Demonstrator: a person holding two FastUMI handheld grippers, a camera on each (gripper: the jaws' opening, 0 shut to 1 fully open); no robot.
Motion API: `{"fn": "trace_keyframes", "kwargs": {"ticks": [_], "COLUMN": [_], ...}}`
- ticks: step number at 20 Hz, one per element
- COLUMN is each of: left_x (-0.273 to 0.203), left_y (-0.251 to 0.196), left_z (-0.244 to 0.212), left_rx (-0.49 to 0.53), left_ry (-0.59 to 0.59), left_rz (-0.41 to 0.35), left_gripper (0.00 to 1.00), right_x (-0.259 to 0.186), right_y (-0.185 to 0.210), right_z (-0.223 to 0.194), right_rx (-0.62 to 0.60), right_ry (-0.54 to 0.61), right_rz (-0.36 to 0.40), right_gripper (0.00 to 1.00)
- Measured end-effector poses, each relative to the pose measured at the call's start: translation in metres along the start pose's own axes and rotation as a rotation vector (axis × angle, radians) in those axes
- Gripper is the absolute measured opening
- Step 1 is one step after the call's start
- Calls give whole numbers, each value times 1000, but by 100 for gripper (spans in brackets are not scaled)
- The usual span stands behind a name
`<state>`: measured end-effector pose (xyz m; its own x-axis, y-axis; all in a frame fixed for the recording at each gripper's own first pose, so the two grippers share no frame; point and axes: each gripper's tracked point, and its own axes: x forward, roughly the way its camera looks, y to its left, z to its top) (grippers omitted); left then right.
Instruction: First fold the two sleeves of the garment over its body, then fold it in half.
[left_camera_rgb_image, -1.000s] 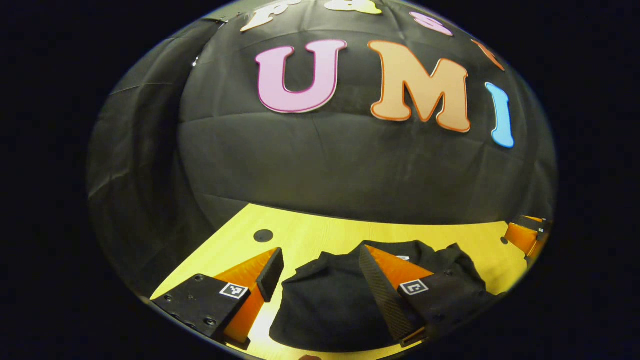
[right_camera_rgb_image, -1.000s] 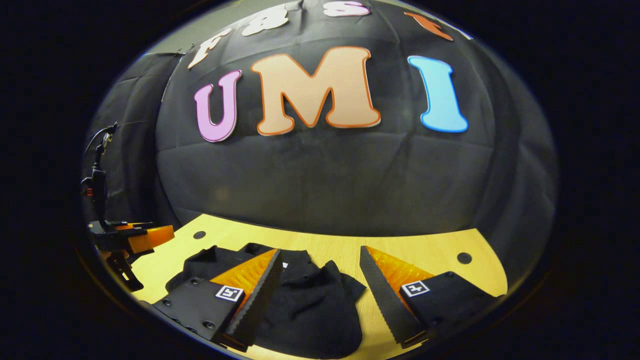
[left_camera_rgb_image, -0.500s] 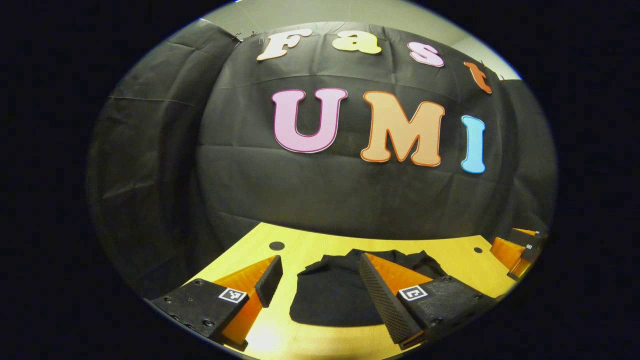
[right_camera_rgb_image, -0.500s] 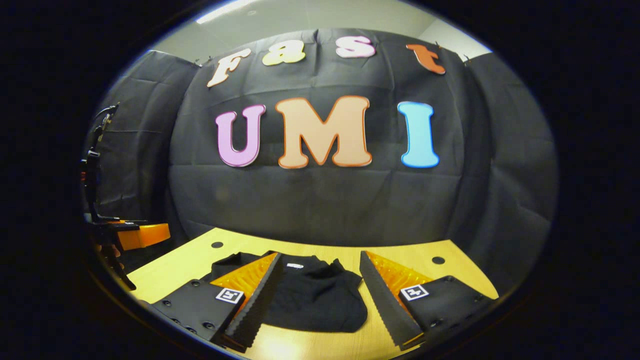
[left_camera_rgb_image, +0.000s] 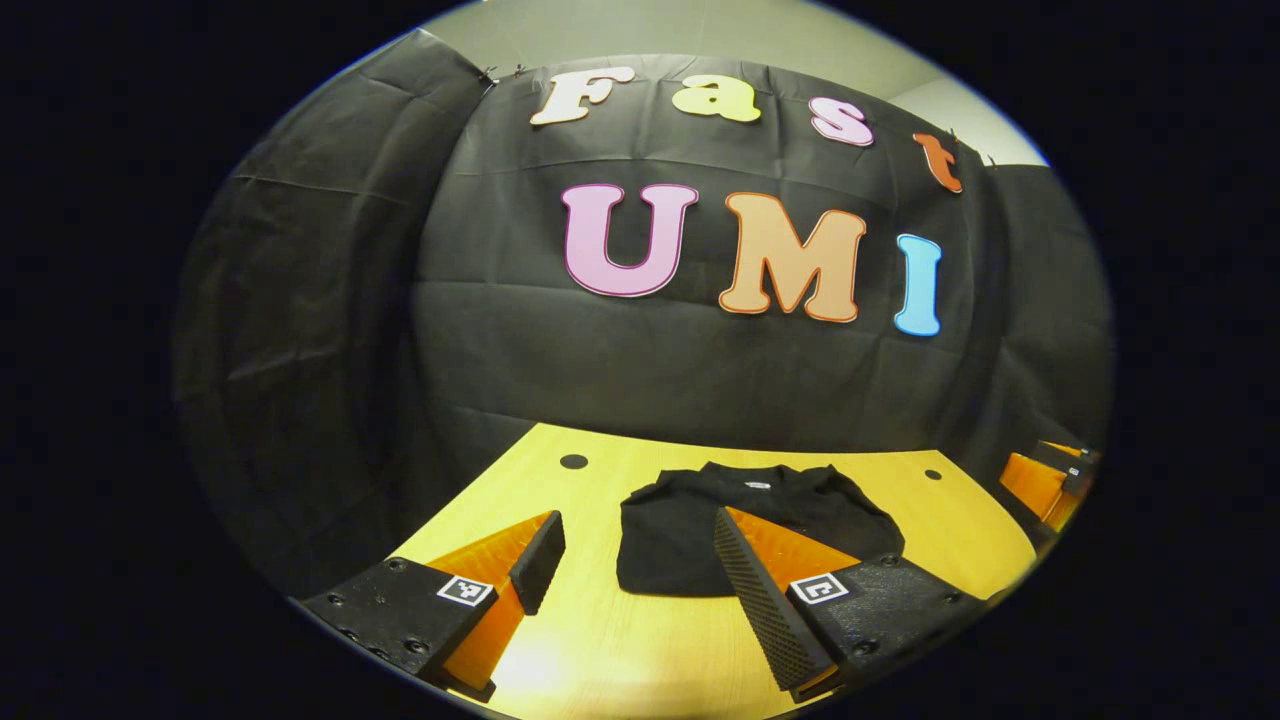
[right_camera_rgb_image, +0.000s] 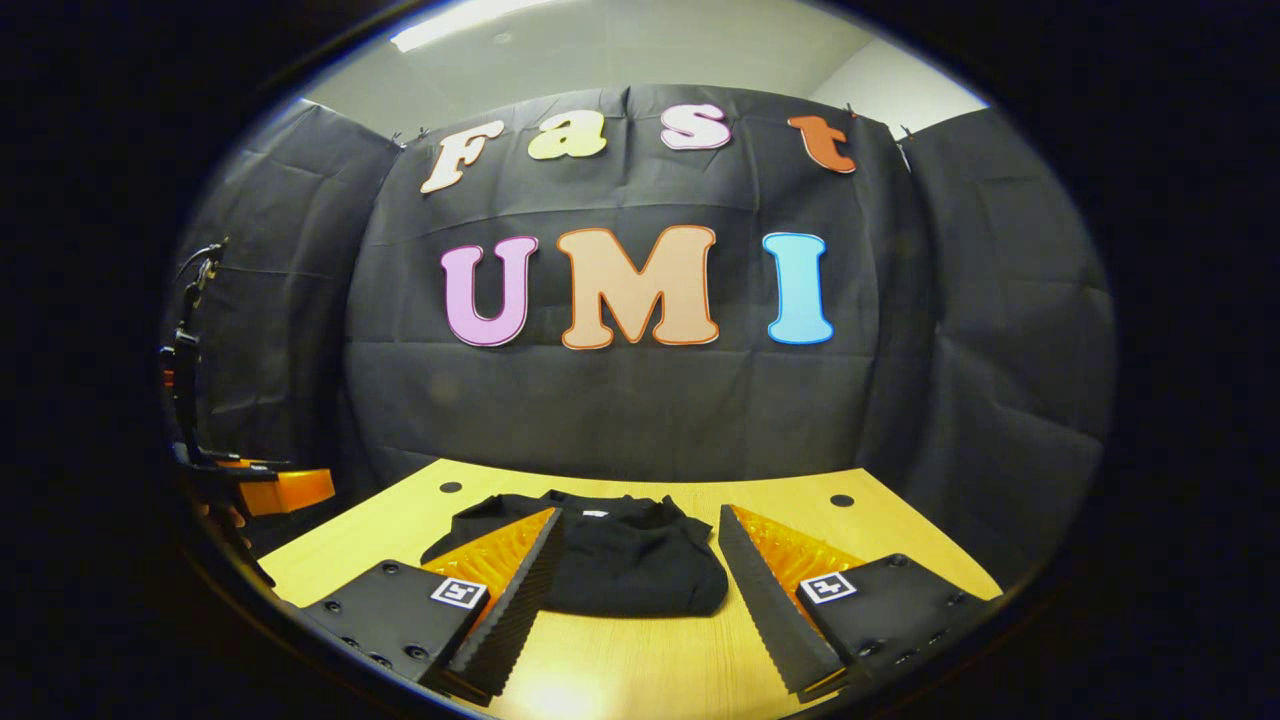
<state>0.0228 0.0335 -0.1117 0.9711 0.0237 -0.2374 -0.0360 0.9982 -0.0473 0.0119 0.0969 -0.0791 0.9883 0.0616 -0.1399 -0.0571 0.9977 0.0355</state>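
A black garment (left_camera_rgb_image: 700, 525) lies folded into a compact bundle on the wooden table (left_camera_rgb_image: 600, 640), its collar tag toward the wall. In the right gripper view the same garment (right_camera_rgb_image: 620, 565) sits just ahead of the fingers. My left gripper (left_camera_rgb_image: 635, 560) is open above the table, short of the garment's near edge, holding nothing. My right gripper (right_camera_rgb_image: 640, 565) is also open and empty, hovering in front of the bundle. The right gripper (left_camera_rgb_image: 1045, 480) shows at the far right of the left gripper view, and the left gripper (right_camera_rgb_image: 270, 488) at the left edge of the right gripper view.
The table (right_camera_rgb_image: 620, 670) has small dark holes (left_camera_rgb_image: 574, 461) near its back corners. Black cloth walls close the booth behind and at both sides. A dark stand with cables (right_camera_rgb_image: 190, 380) rises at the left in the right gripper view.
Both grippers have drawn back and up from the garment, which now looks smaller and farther off. Both stay open throughout. The garment lies still.
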Motion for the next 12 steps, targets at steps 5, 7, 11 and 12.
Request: {"fn": "trace_keyframes", "kwargs": {"ticks": [5,7,11,12], "left_x": [-16,-15,-11,-10], "left_y": [-4,-3,-4,-6], "left_z": [-10,-13,-11,-10], "left_rx": [-12,9,54,53], "left_ry": [18,28,18,18], "left_rz": [-33,-44,-60,-68], "left_gripper": [92,93,92,92], "right_x": [-18,-20,-22,-22], "right_y": [11,16,19,21], "right_z": [-6,-9,-10,-9], "right_rx": [48,70,64,63], "right_ry": [-2,0,2,3], "right_rz": [-3,-4,-15,-16], "right_gripper": [95,98,97,97]}}
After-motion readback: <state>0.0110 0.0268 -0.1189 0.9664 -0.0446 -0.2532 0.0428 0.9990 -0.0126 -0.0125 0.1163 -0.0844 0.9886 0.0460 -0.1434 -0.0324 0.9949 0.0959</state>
